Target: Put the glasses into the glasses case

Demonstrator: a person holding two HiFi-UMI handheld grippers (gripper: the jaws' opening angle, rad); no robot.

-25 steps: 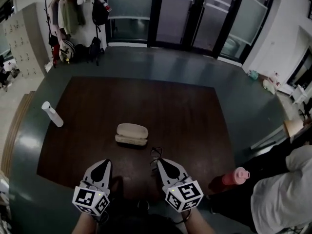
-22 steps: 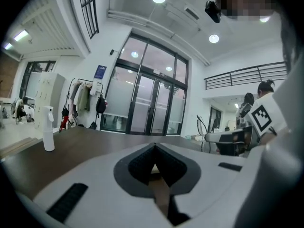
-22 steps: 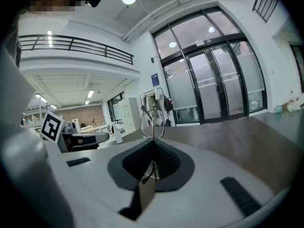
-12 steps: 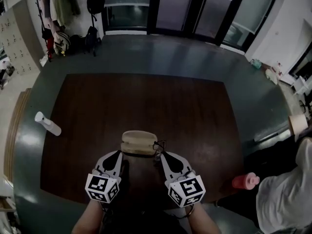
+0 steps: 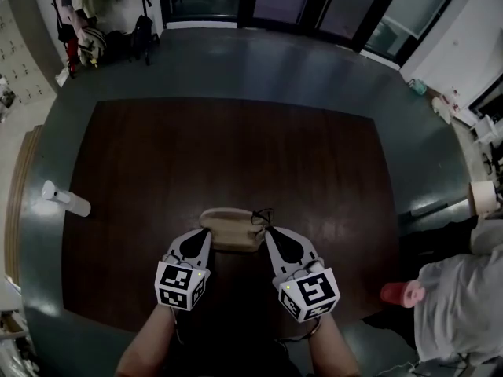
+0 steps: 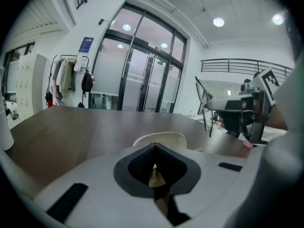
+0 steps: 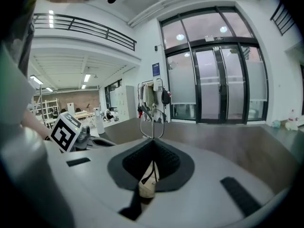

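Note:
The closed beige glasses case (image 5: 232, 228) lies on the dark wooden table (image 5: 236, 148), near its front edge. My right gripper (image 5: 268, 232) is shut on the thin black-framed glasses (image 5: 259, 216), which hang at the case's right end. In the right gripper view the glasses (image 7: 153, 122) stick up from the meeting jaw tips. My left gripper (image 5: 207, 235) sits at the case's left end, jaws together with nothing between them. From the left gripper view the case (image 6: 159, 138) shows just beyond the tips, and I cannot tell whether they touch it.
A white spray bottle (image 5: 66, 202) lies near the table's left edge. A pink bottle (image 5: 402, 293) stands off the front right corner, beside a person in a white shirt (image 5: 460, 305). Glass doors and a coat rack (image 5: 78, 22) lie beyond the table.
Both grippers have moved forward across the table to the two ends of the case. The right one carried the glasses along with it.

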